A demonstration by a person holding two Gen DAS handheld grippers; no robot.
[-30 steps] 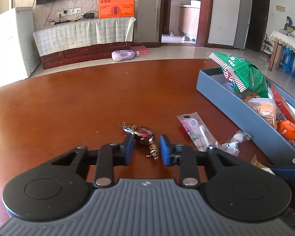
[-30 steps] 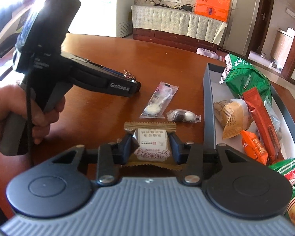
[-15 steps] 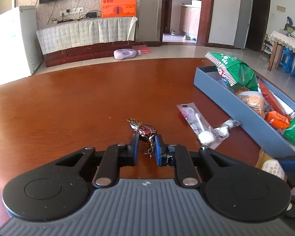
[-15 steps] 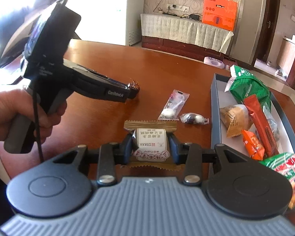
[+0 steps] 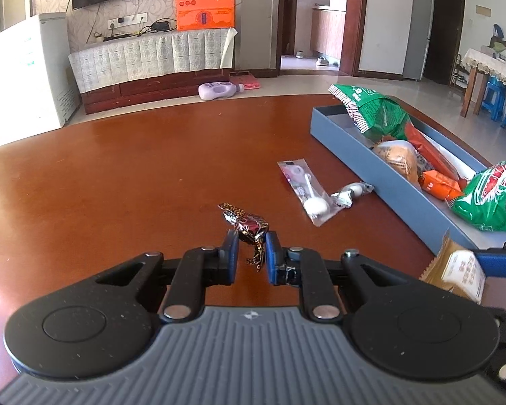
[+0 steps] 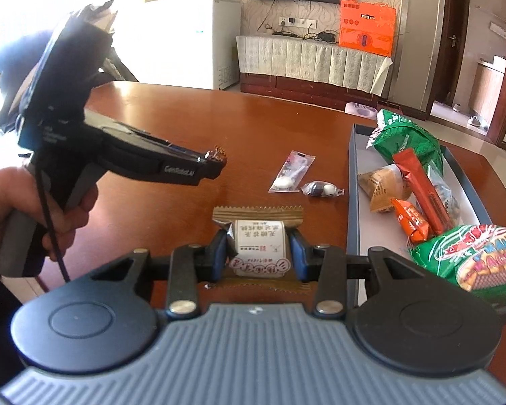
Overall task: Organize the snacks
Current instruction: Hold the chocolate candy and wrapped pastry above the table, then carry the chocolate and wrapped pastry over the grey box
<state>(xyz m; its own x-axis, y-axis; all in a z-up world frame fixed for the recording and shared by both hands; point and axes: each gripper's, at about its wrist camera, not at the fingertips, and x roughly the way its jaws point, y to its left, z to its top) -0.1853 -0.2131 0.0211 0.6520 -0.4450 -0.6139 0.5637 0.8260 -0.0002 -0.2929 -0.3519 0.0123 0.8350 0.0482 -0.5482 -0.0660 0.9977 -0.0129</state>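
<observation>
My left gripper (image 5: 249, 241) is shut on a dark foil-wrapped candy (image 5: 248, 227) and holds it above the brown table (image 5: 118, 168). The candy also shows at its tip in the right wrist view (image 6: 216, 154). My right gripper (image 6: 259, 238) is shut on a gold-and-white pastry packet (image 6: 258, 239), raised above the table; the packet shows at the right edge of the left wrist view (image 5: 458, 270). A blue-grey tray (image 5: 388, 175) on the right holds several snack packs. A clear lollipop packet (image 5: 307, 189) and a small wrapped candy (image 5: 350, 192) lie on the table beside the tray.
The tray (image 6: 352, 202) lies to the right of my right gripper, with green bags at its far end (image 6: 404, 138) and near end (image 6: 479, 256). A cabinet with an orange box (image 5: 204, 3) and a white freezer (image 5: 20, 77) stand beyond the table.
My left gripper closed on the foil candy and lifted it off the table. My right gripper rose with the pastry packet. The tray's contents now show more fully.
</observation>
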